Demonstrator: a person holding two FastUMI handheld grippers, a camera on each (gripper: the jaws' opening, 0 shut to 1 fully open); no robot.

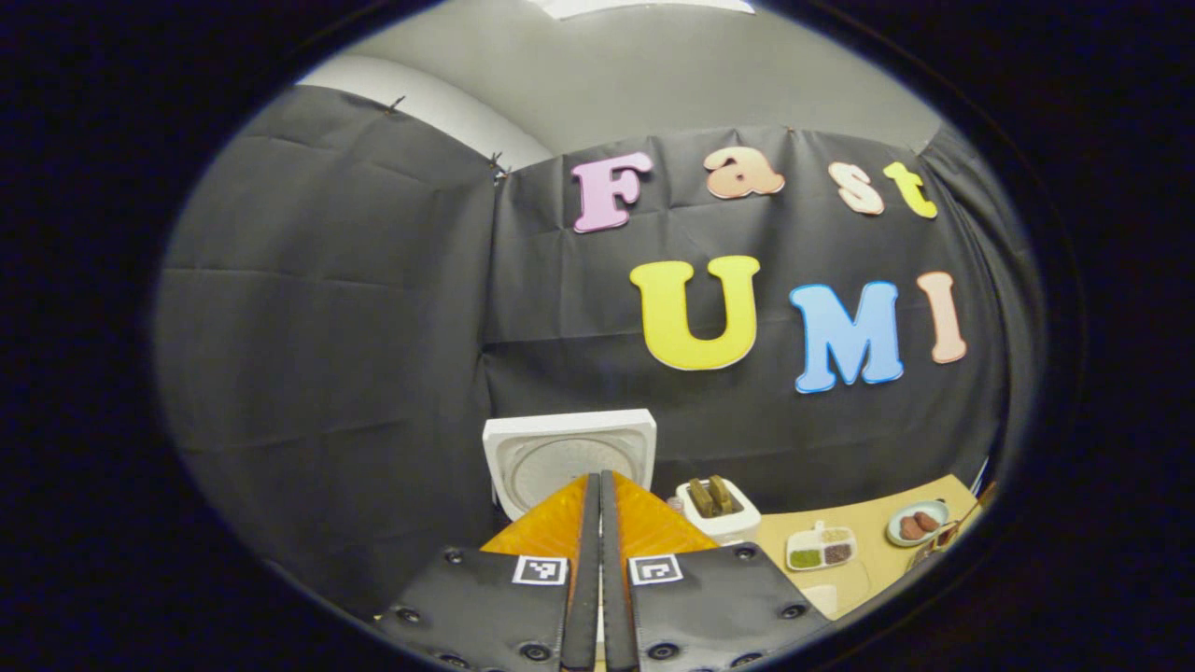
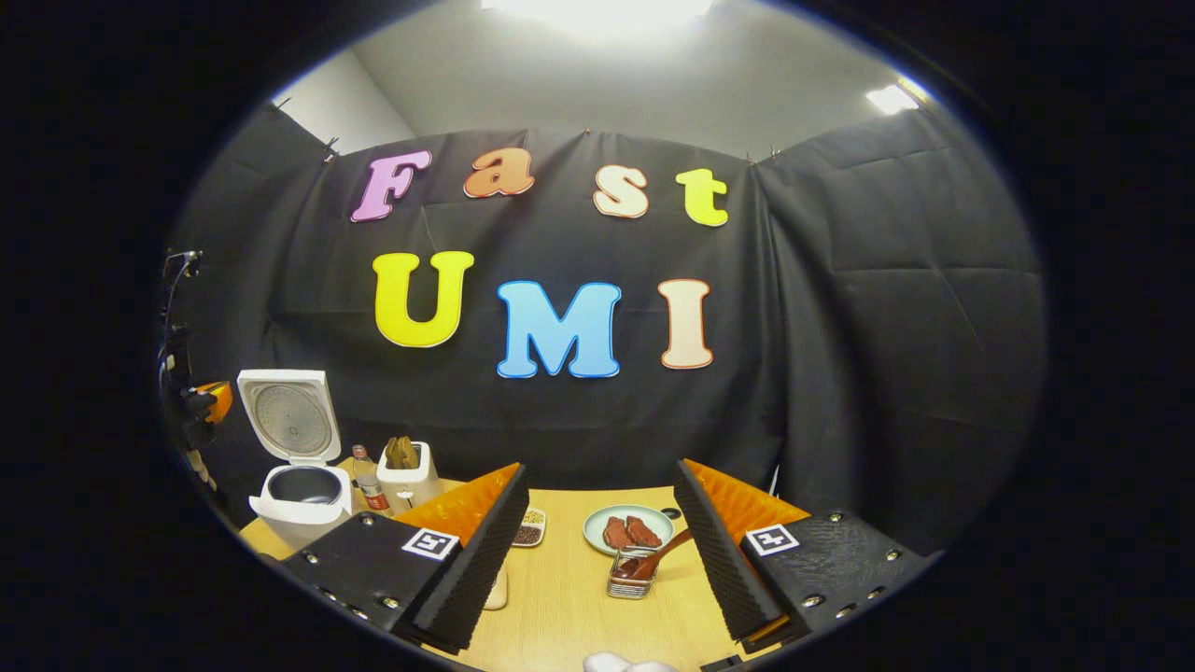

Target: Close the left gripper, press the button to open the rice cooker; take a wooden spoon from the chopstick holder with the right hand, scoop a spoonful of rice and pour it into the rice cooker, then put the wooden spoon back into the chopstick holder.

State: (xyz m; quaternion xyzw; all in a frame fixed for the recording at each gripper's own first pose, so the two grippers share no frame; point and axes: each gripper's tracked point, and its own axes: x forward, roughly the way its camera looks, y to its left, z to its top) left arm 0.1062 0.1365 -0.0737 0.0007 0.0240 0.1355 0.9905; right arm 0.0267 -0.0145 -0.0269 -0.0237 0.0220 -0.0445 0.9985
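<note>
Rice cooker (image 2: pixel 297 448), lower left, lid up. Left gripper (image 1: pixel 600 569) pressed together; right gripper (image 2: pixel 597 551) spread. Approach the wooden spoon (image 2: pixel 665 551), lower centre, squarely.

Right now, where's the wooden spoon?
In the right gripper view the wooden spoon leans in the chopstick holder on the table, just in front of the plate, between the open right gripper's fingers.
</note>
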